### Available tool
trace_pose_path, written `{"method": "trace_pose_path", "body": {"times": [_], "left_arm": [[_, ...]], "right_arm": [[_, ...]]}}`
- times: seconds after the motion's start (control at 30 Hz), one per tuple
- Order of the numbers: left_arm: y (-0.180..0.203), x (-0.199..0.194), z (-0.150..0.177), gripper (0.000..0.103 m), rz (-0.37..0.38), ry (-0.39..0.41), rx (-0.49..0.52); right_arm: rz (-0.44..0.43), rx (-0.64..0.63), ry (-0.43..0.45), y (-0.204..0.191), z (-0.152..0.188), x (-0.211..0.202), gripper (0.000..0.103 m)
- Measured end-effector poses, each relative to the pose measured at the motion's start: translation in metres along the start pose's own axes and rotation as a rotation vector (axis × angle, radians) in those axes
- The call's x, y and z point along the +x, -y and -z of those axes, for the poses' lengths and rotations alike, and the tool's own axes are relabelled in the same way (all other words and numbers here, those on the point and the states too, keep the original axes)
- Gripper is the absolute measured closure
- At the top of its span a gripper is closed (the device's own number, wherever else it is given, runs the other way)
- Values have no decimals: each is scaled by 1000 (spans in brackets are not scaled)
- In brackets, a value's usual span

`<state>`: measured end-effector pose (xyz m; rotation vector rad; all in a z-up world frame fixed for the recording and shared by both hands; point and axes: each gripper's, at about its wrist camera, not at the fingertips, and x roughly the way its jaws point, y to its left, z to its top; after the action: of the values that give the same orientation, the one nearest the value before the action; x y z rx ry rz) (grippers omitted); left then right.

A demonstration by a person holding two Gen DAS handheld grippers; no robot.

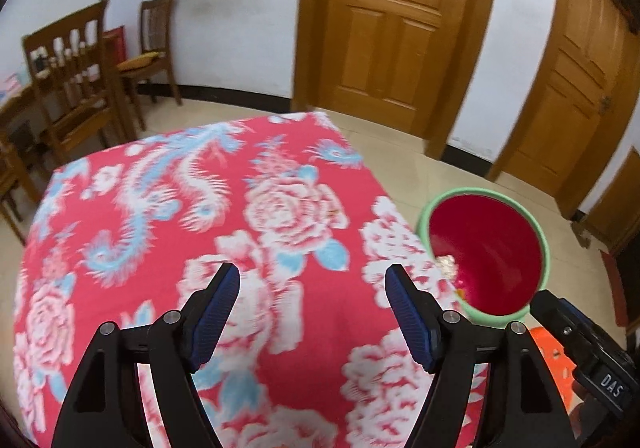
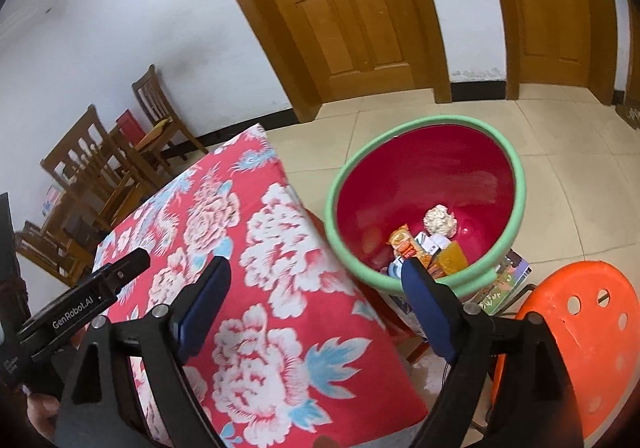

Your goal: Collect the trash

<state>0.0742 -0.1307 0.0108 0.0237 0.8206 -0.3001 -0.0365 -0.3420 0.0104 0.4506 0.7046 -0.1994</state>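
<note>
A red basin with a green rim (image 2: pixel 424 184) stands on the floor to the right of the table. Inside lie a crumpled paper ball (image 2: pixel 440 220), an orange snack wrapper (image 2: pixel 406 244) and other packets. The basin also shows in the left wrist view (image 1: pixel 486 248). My left gripper (image 1: pixel 312 288) is open and empty above the red floral tablecloth (image 1: pixel 200 228). My right gripper (image 2: pixel 316 280) is open and empty over the table's right edge (image 2: pixel 280 248), close to the basin. The other gripper's body (image 2: pixel 80 300) shows at the left of the right wrist view.
An orange plastic stool (image 2: pixel 576 348) stands right of the table, near the basin. Books or papers (image 2: pixel 504 284) lie under the basin's near side. Wooden chairs (image 1: pixel 76 80) stand at the far left by the wall. Wooden doors (image 1: pixel 396 20) line the back wall.
</note>
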Motion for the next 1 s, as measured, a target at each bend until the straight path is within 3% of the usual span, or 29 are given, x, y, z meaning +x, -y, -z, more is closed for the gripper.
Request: {"method": "trace_pose_path", "body": {"times": [0.47, 1.0], "left_arm": [[-36, -42, 17, 27, -70, 50, -62], [-46, -63, 26, 27, -104, 91, -77]], "right_arm": [[-37, -97, 33, -41, 17, -25, 10], [-52, -122, 47, -52, 23, -35, 10]]}}
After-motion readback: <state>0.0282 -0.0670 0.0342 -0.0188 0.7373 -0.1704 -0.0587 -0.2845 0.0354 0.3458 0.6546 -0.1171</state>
